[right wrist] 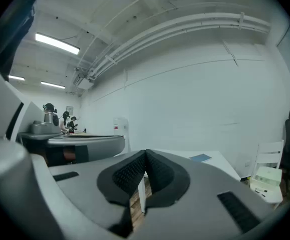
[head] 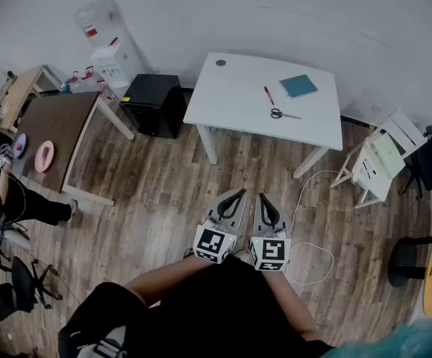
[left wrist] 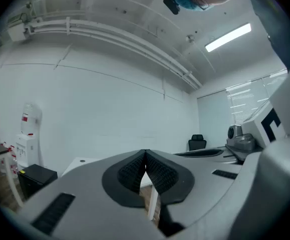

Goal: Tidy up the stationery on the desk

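A white desk [head: 238, 110] stands ahead across the wooden floor. On it lie a red pen [head: 268, 95], black-handled scissors [head: 283, 114] and a teal notebook [head: 298, 86]. My left gripper [head: 239, 195] and right gripper [head: 263, 198] are held side by side well short of the desk, both shut and empty. In the left gripper view the gripper [left wrist: 145, 156] has its pads touching, with the desk's edge [left wrist: 79, 162] behind. The right gripper view shows that gripper [right wrist: 145, 156] shut, with the notebook [right wrist: 201, 157] on the desk beyond.
A black cabinet [head: 154, 103] and a water dispenser [head: 111, 51] stand left of the desk. A brown table [head: 59, 129] is further left. White folding chairs [head: 380, 159] lean at the right. A white cable [head: 305, 222] loops on the floor near my feet.
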`<move>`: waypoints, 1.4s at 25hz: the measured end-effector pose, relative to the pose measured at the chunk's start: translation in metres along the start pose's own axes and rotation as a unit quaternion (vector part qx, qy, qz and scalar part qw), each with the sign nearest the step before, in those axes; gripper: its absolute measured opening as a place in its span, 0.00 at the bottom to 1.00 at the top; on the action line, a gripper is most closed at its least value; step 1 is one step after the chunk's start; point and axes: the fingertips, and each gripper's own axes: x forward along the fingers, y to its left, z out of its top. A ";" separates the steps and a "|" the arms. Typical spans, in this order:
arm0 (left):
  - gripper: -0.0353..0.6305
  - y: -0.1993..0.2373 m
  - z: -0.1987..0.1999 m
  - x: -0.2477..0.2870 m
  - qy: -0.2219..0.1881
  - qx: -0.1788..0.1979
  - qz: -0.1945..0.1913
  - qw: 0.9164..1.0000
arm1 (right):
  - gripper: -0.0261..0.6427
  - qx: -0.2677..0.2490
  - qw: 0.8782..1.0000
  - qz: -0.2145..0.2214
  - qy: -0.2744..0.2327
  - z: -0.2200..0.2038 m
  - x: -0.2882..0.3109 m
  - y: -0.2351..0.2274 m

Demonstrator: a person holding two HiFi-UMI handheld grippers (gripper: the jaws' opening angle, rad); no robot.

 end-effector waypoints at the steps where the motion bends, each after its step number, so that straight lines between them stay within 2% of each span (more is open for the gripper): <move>1: 0.07 -0.002 -0.001 -0.001 0.001 -0.001 0.002 1.000 | 0.09 -0.003 1.000 0.003 -0.004 0.001 -0.002 0.001; 6: 0.07 -0.009 -0.005 0.001 0.000 0.000 0.003 1.000 | 0.09 -0.013 1.000 0.009 -0.017 0.006 -0.008 0.000; 9: 0.07 -0.021 -0.009 0.004 0.001 0.001 -0.008 1.000 | 0.09 0.020 0.999 0.005 -0.031 0.006 -0.018 -0.010; 13: 0.07 -0.032 -0.023 0.006 0.016 -0.008 -0.016 1.000 | 0.09 0.065 0.997 -0.023 -0.035 -0.009 -0.028 -0.034; 21: 0.07 -0.021 -0.036 0.016 0.031 -0.010 -0.012 0.999 | 0.09 0.067 0.997 -0.039 -0.018 -0.022 -0.016 -0.043; 29: 0.07 -0.015 -0.053 0.084 0.039 -0.037 -0.048 0.997 | 0.09 0.066 0.996 -0.055 0.017 -0.034 0.026 -0.084; 35: 0.07 0.013 -0.056 0.155 0.045 -0.047 -0.068 0.996 | 0.09 0.042 0.998 -0.042 0.016 -0.019 0.097 -0.111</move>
